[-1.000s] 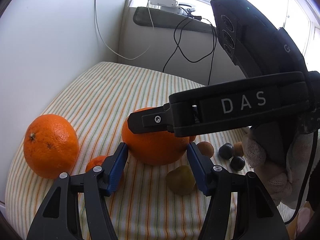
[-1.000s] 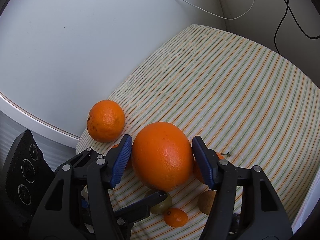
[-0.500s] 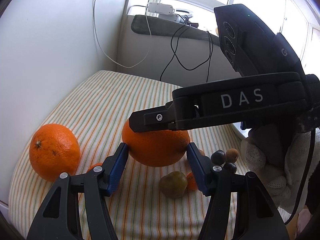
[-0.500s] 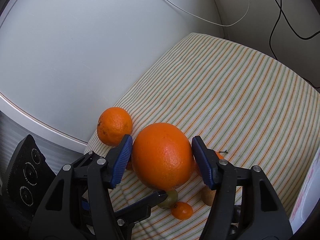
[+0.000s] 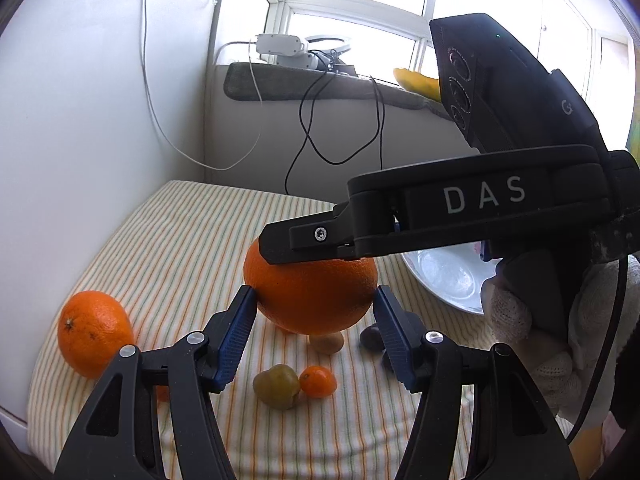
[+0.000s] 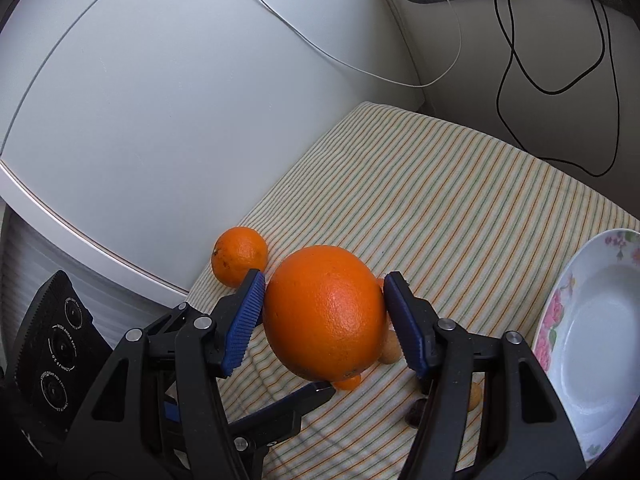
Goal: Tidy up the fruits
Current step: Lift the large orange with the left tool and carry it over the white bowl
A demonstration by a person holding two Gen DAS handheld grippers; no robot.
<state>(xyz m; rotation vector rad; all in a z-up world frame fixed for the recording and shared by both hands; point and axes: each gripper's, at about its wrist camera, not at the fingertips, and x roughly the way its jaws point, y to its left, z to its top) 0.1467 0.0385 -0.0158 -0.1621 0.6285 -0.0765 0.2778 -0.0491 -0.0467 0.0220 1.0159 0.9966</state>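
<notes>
Right wrist view: the striped tabletop (image 6: 460, 184) fills the middle, with a floral plate (image 6: 592, 344) at the right edge. At centre, the right hand-held gripper (image 6: 324, 316) clasps the large orange (image 6: 324, 312) between its blue pads, raised above the cloth. A smaller orange (image 6: 239, 255) sits at its upper left. In the left wrist view the left hand-held gripper (image 5: 314, 336) seems spread and empty, though the orange lies between its fingers. Below lie a greenish fruit (image 5: 277, 385) and tiny orange (image 5: 318, 381).
</notes>
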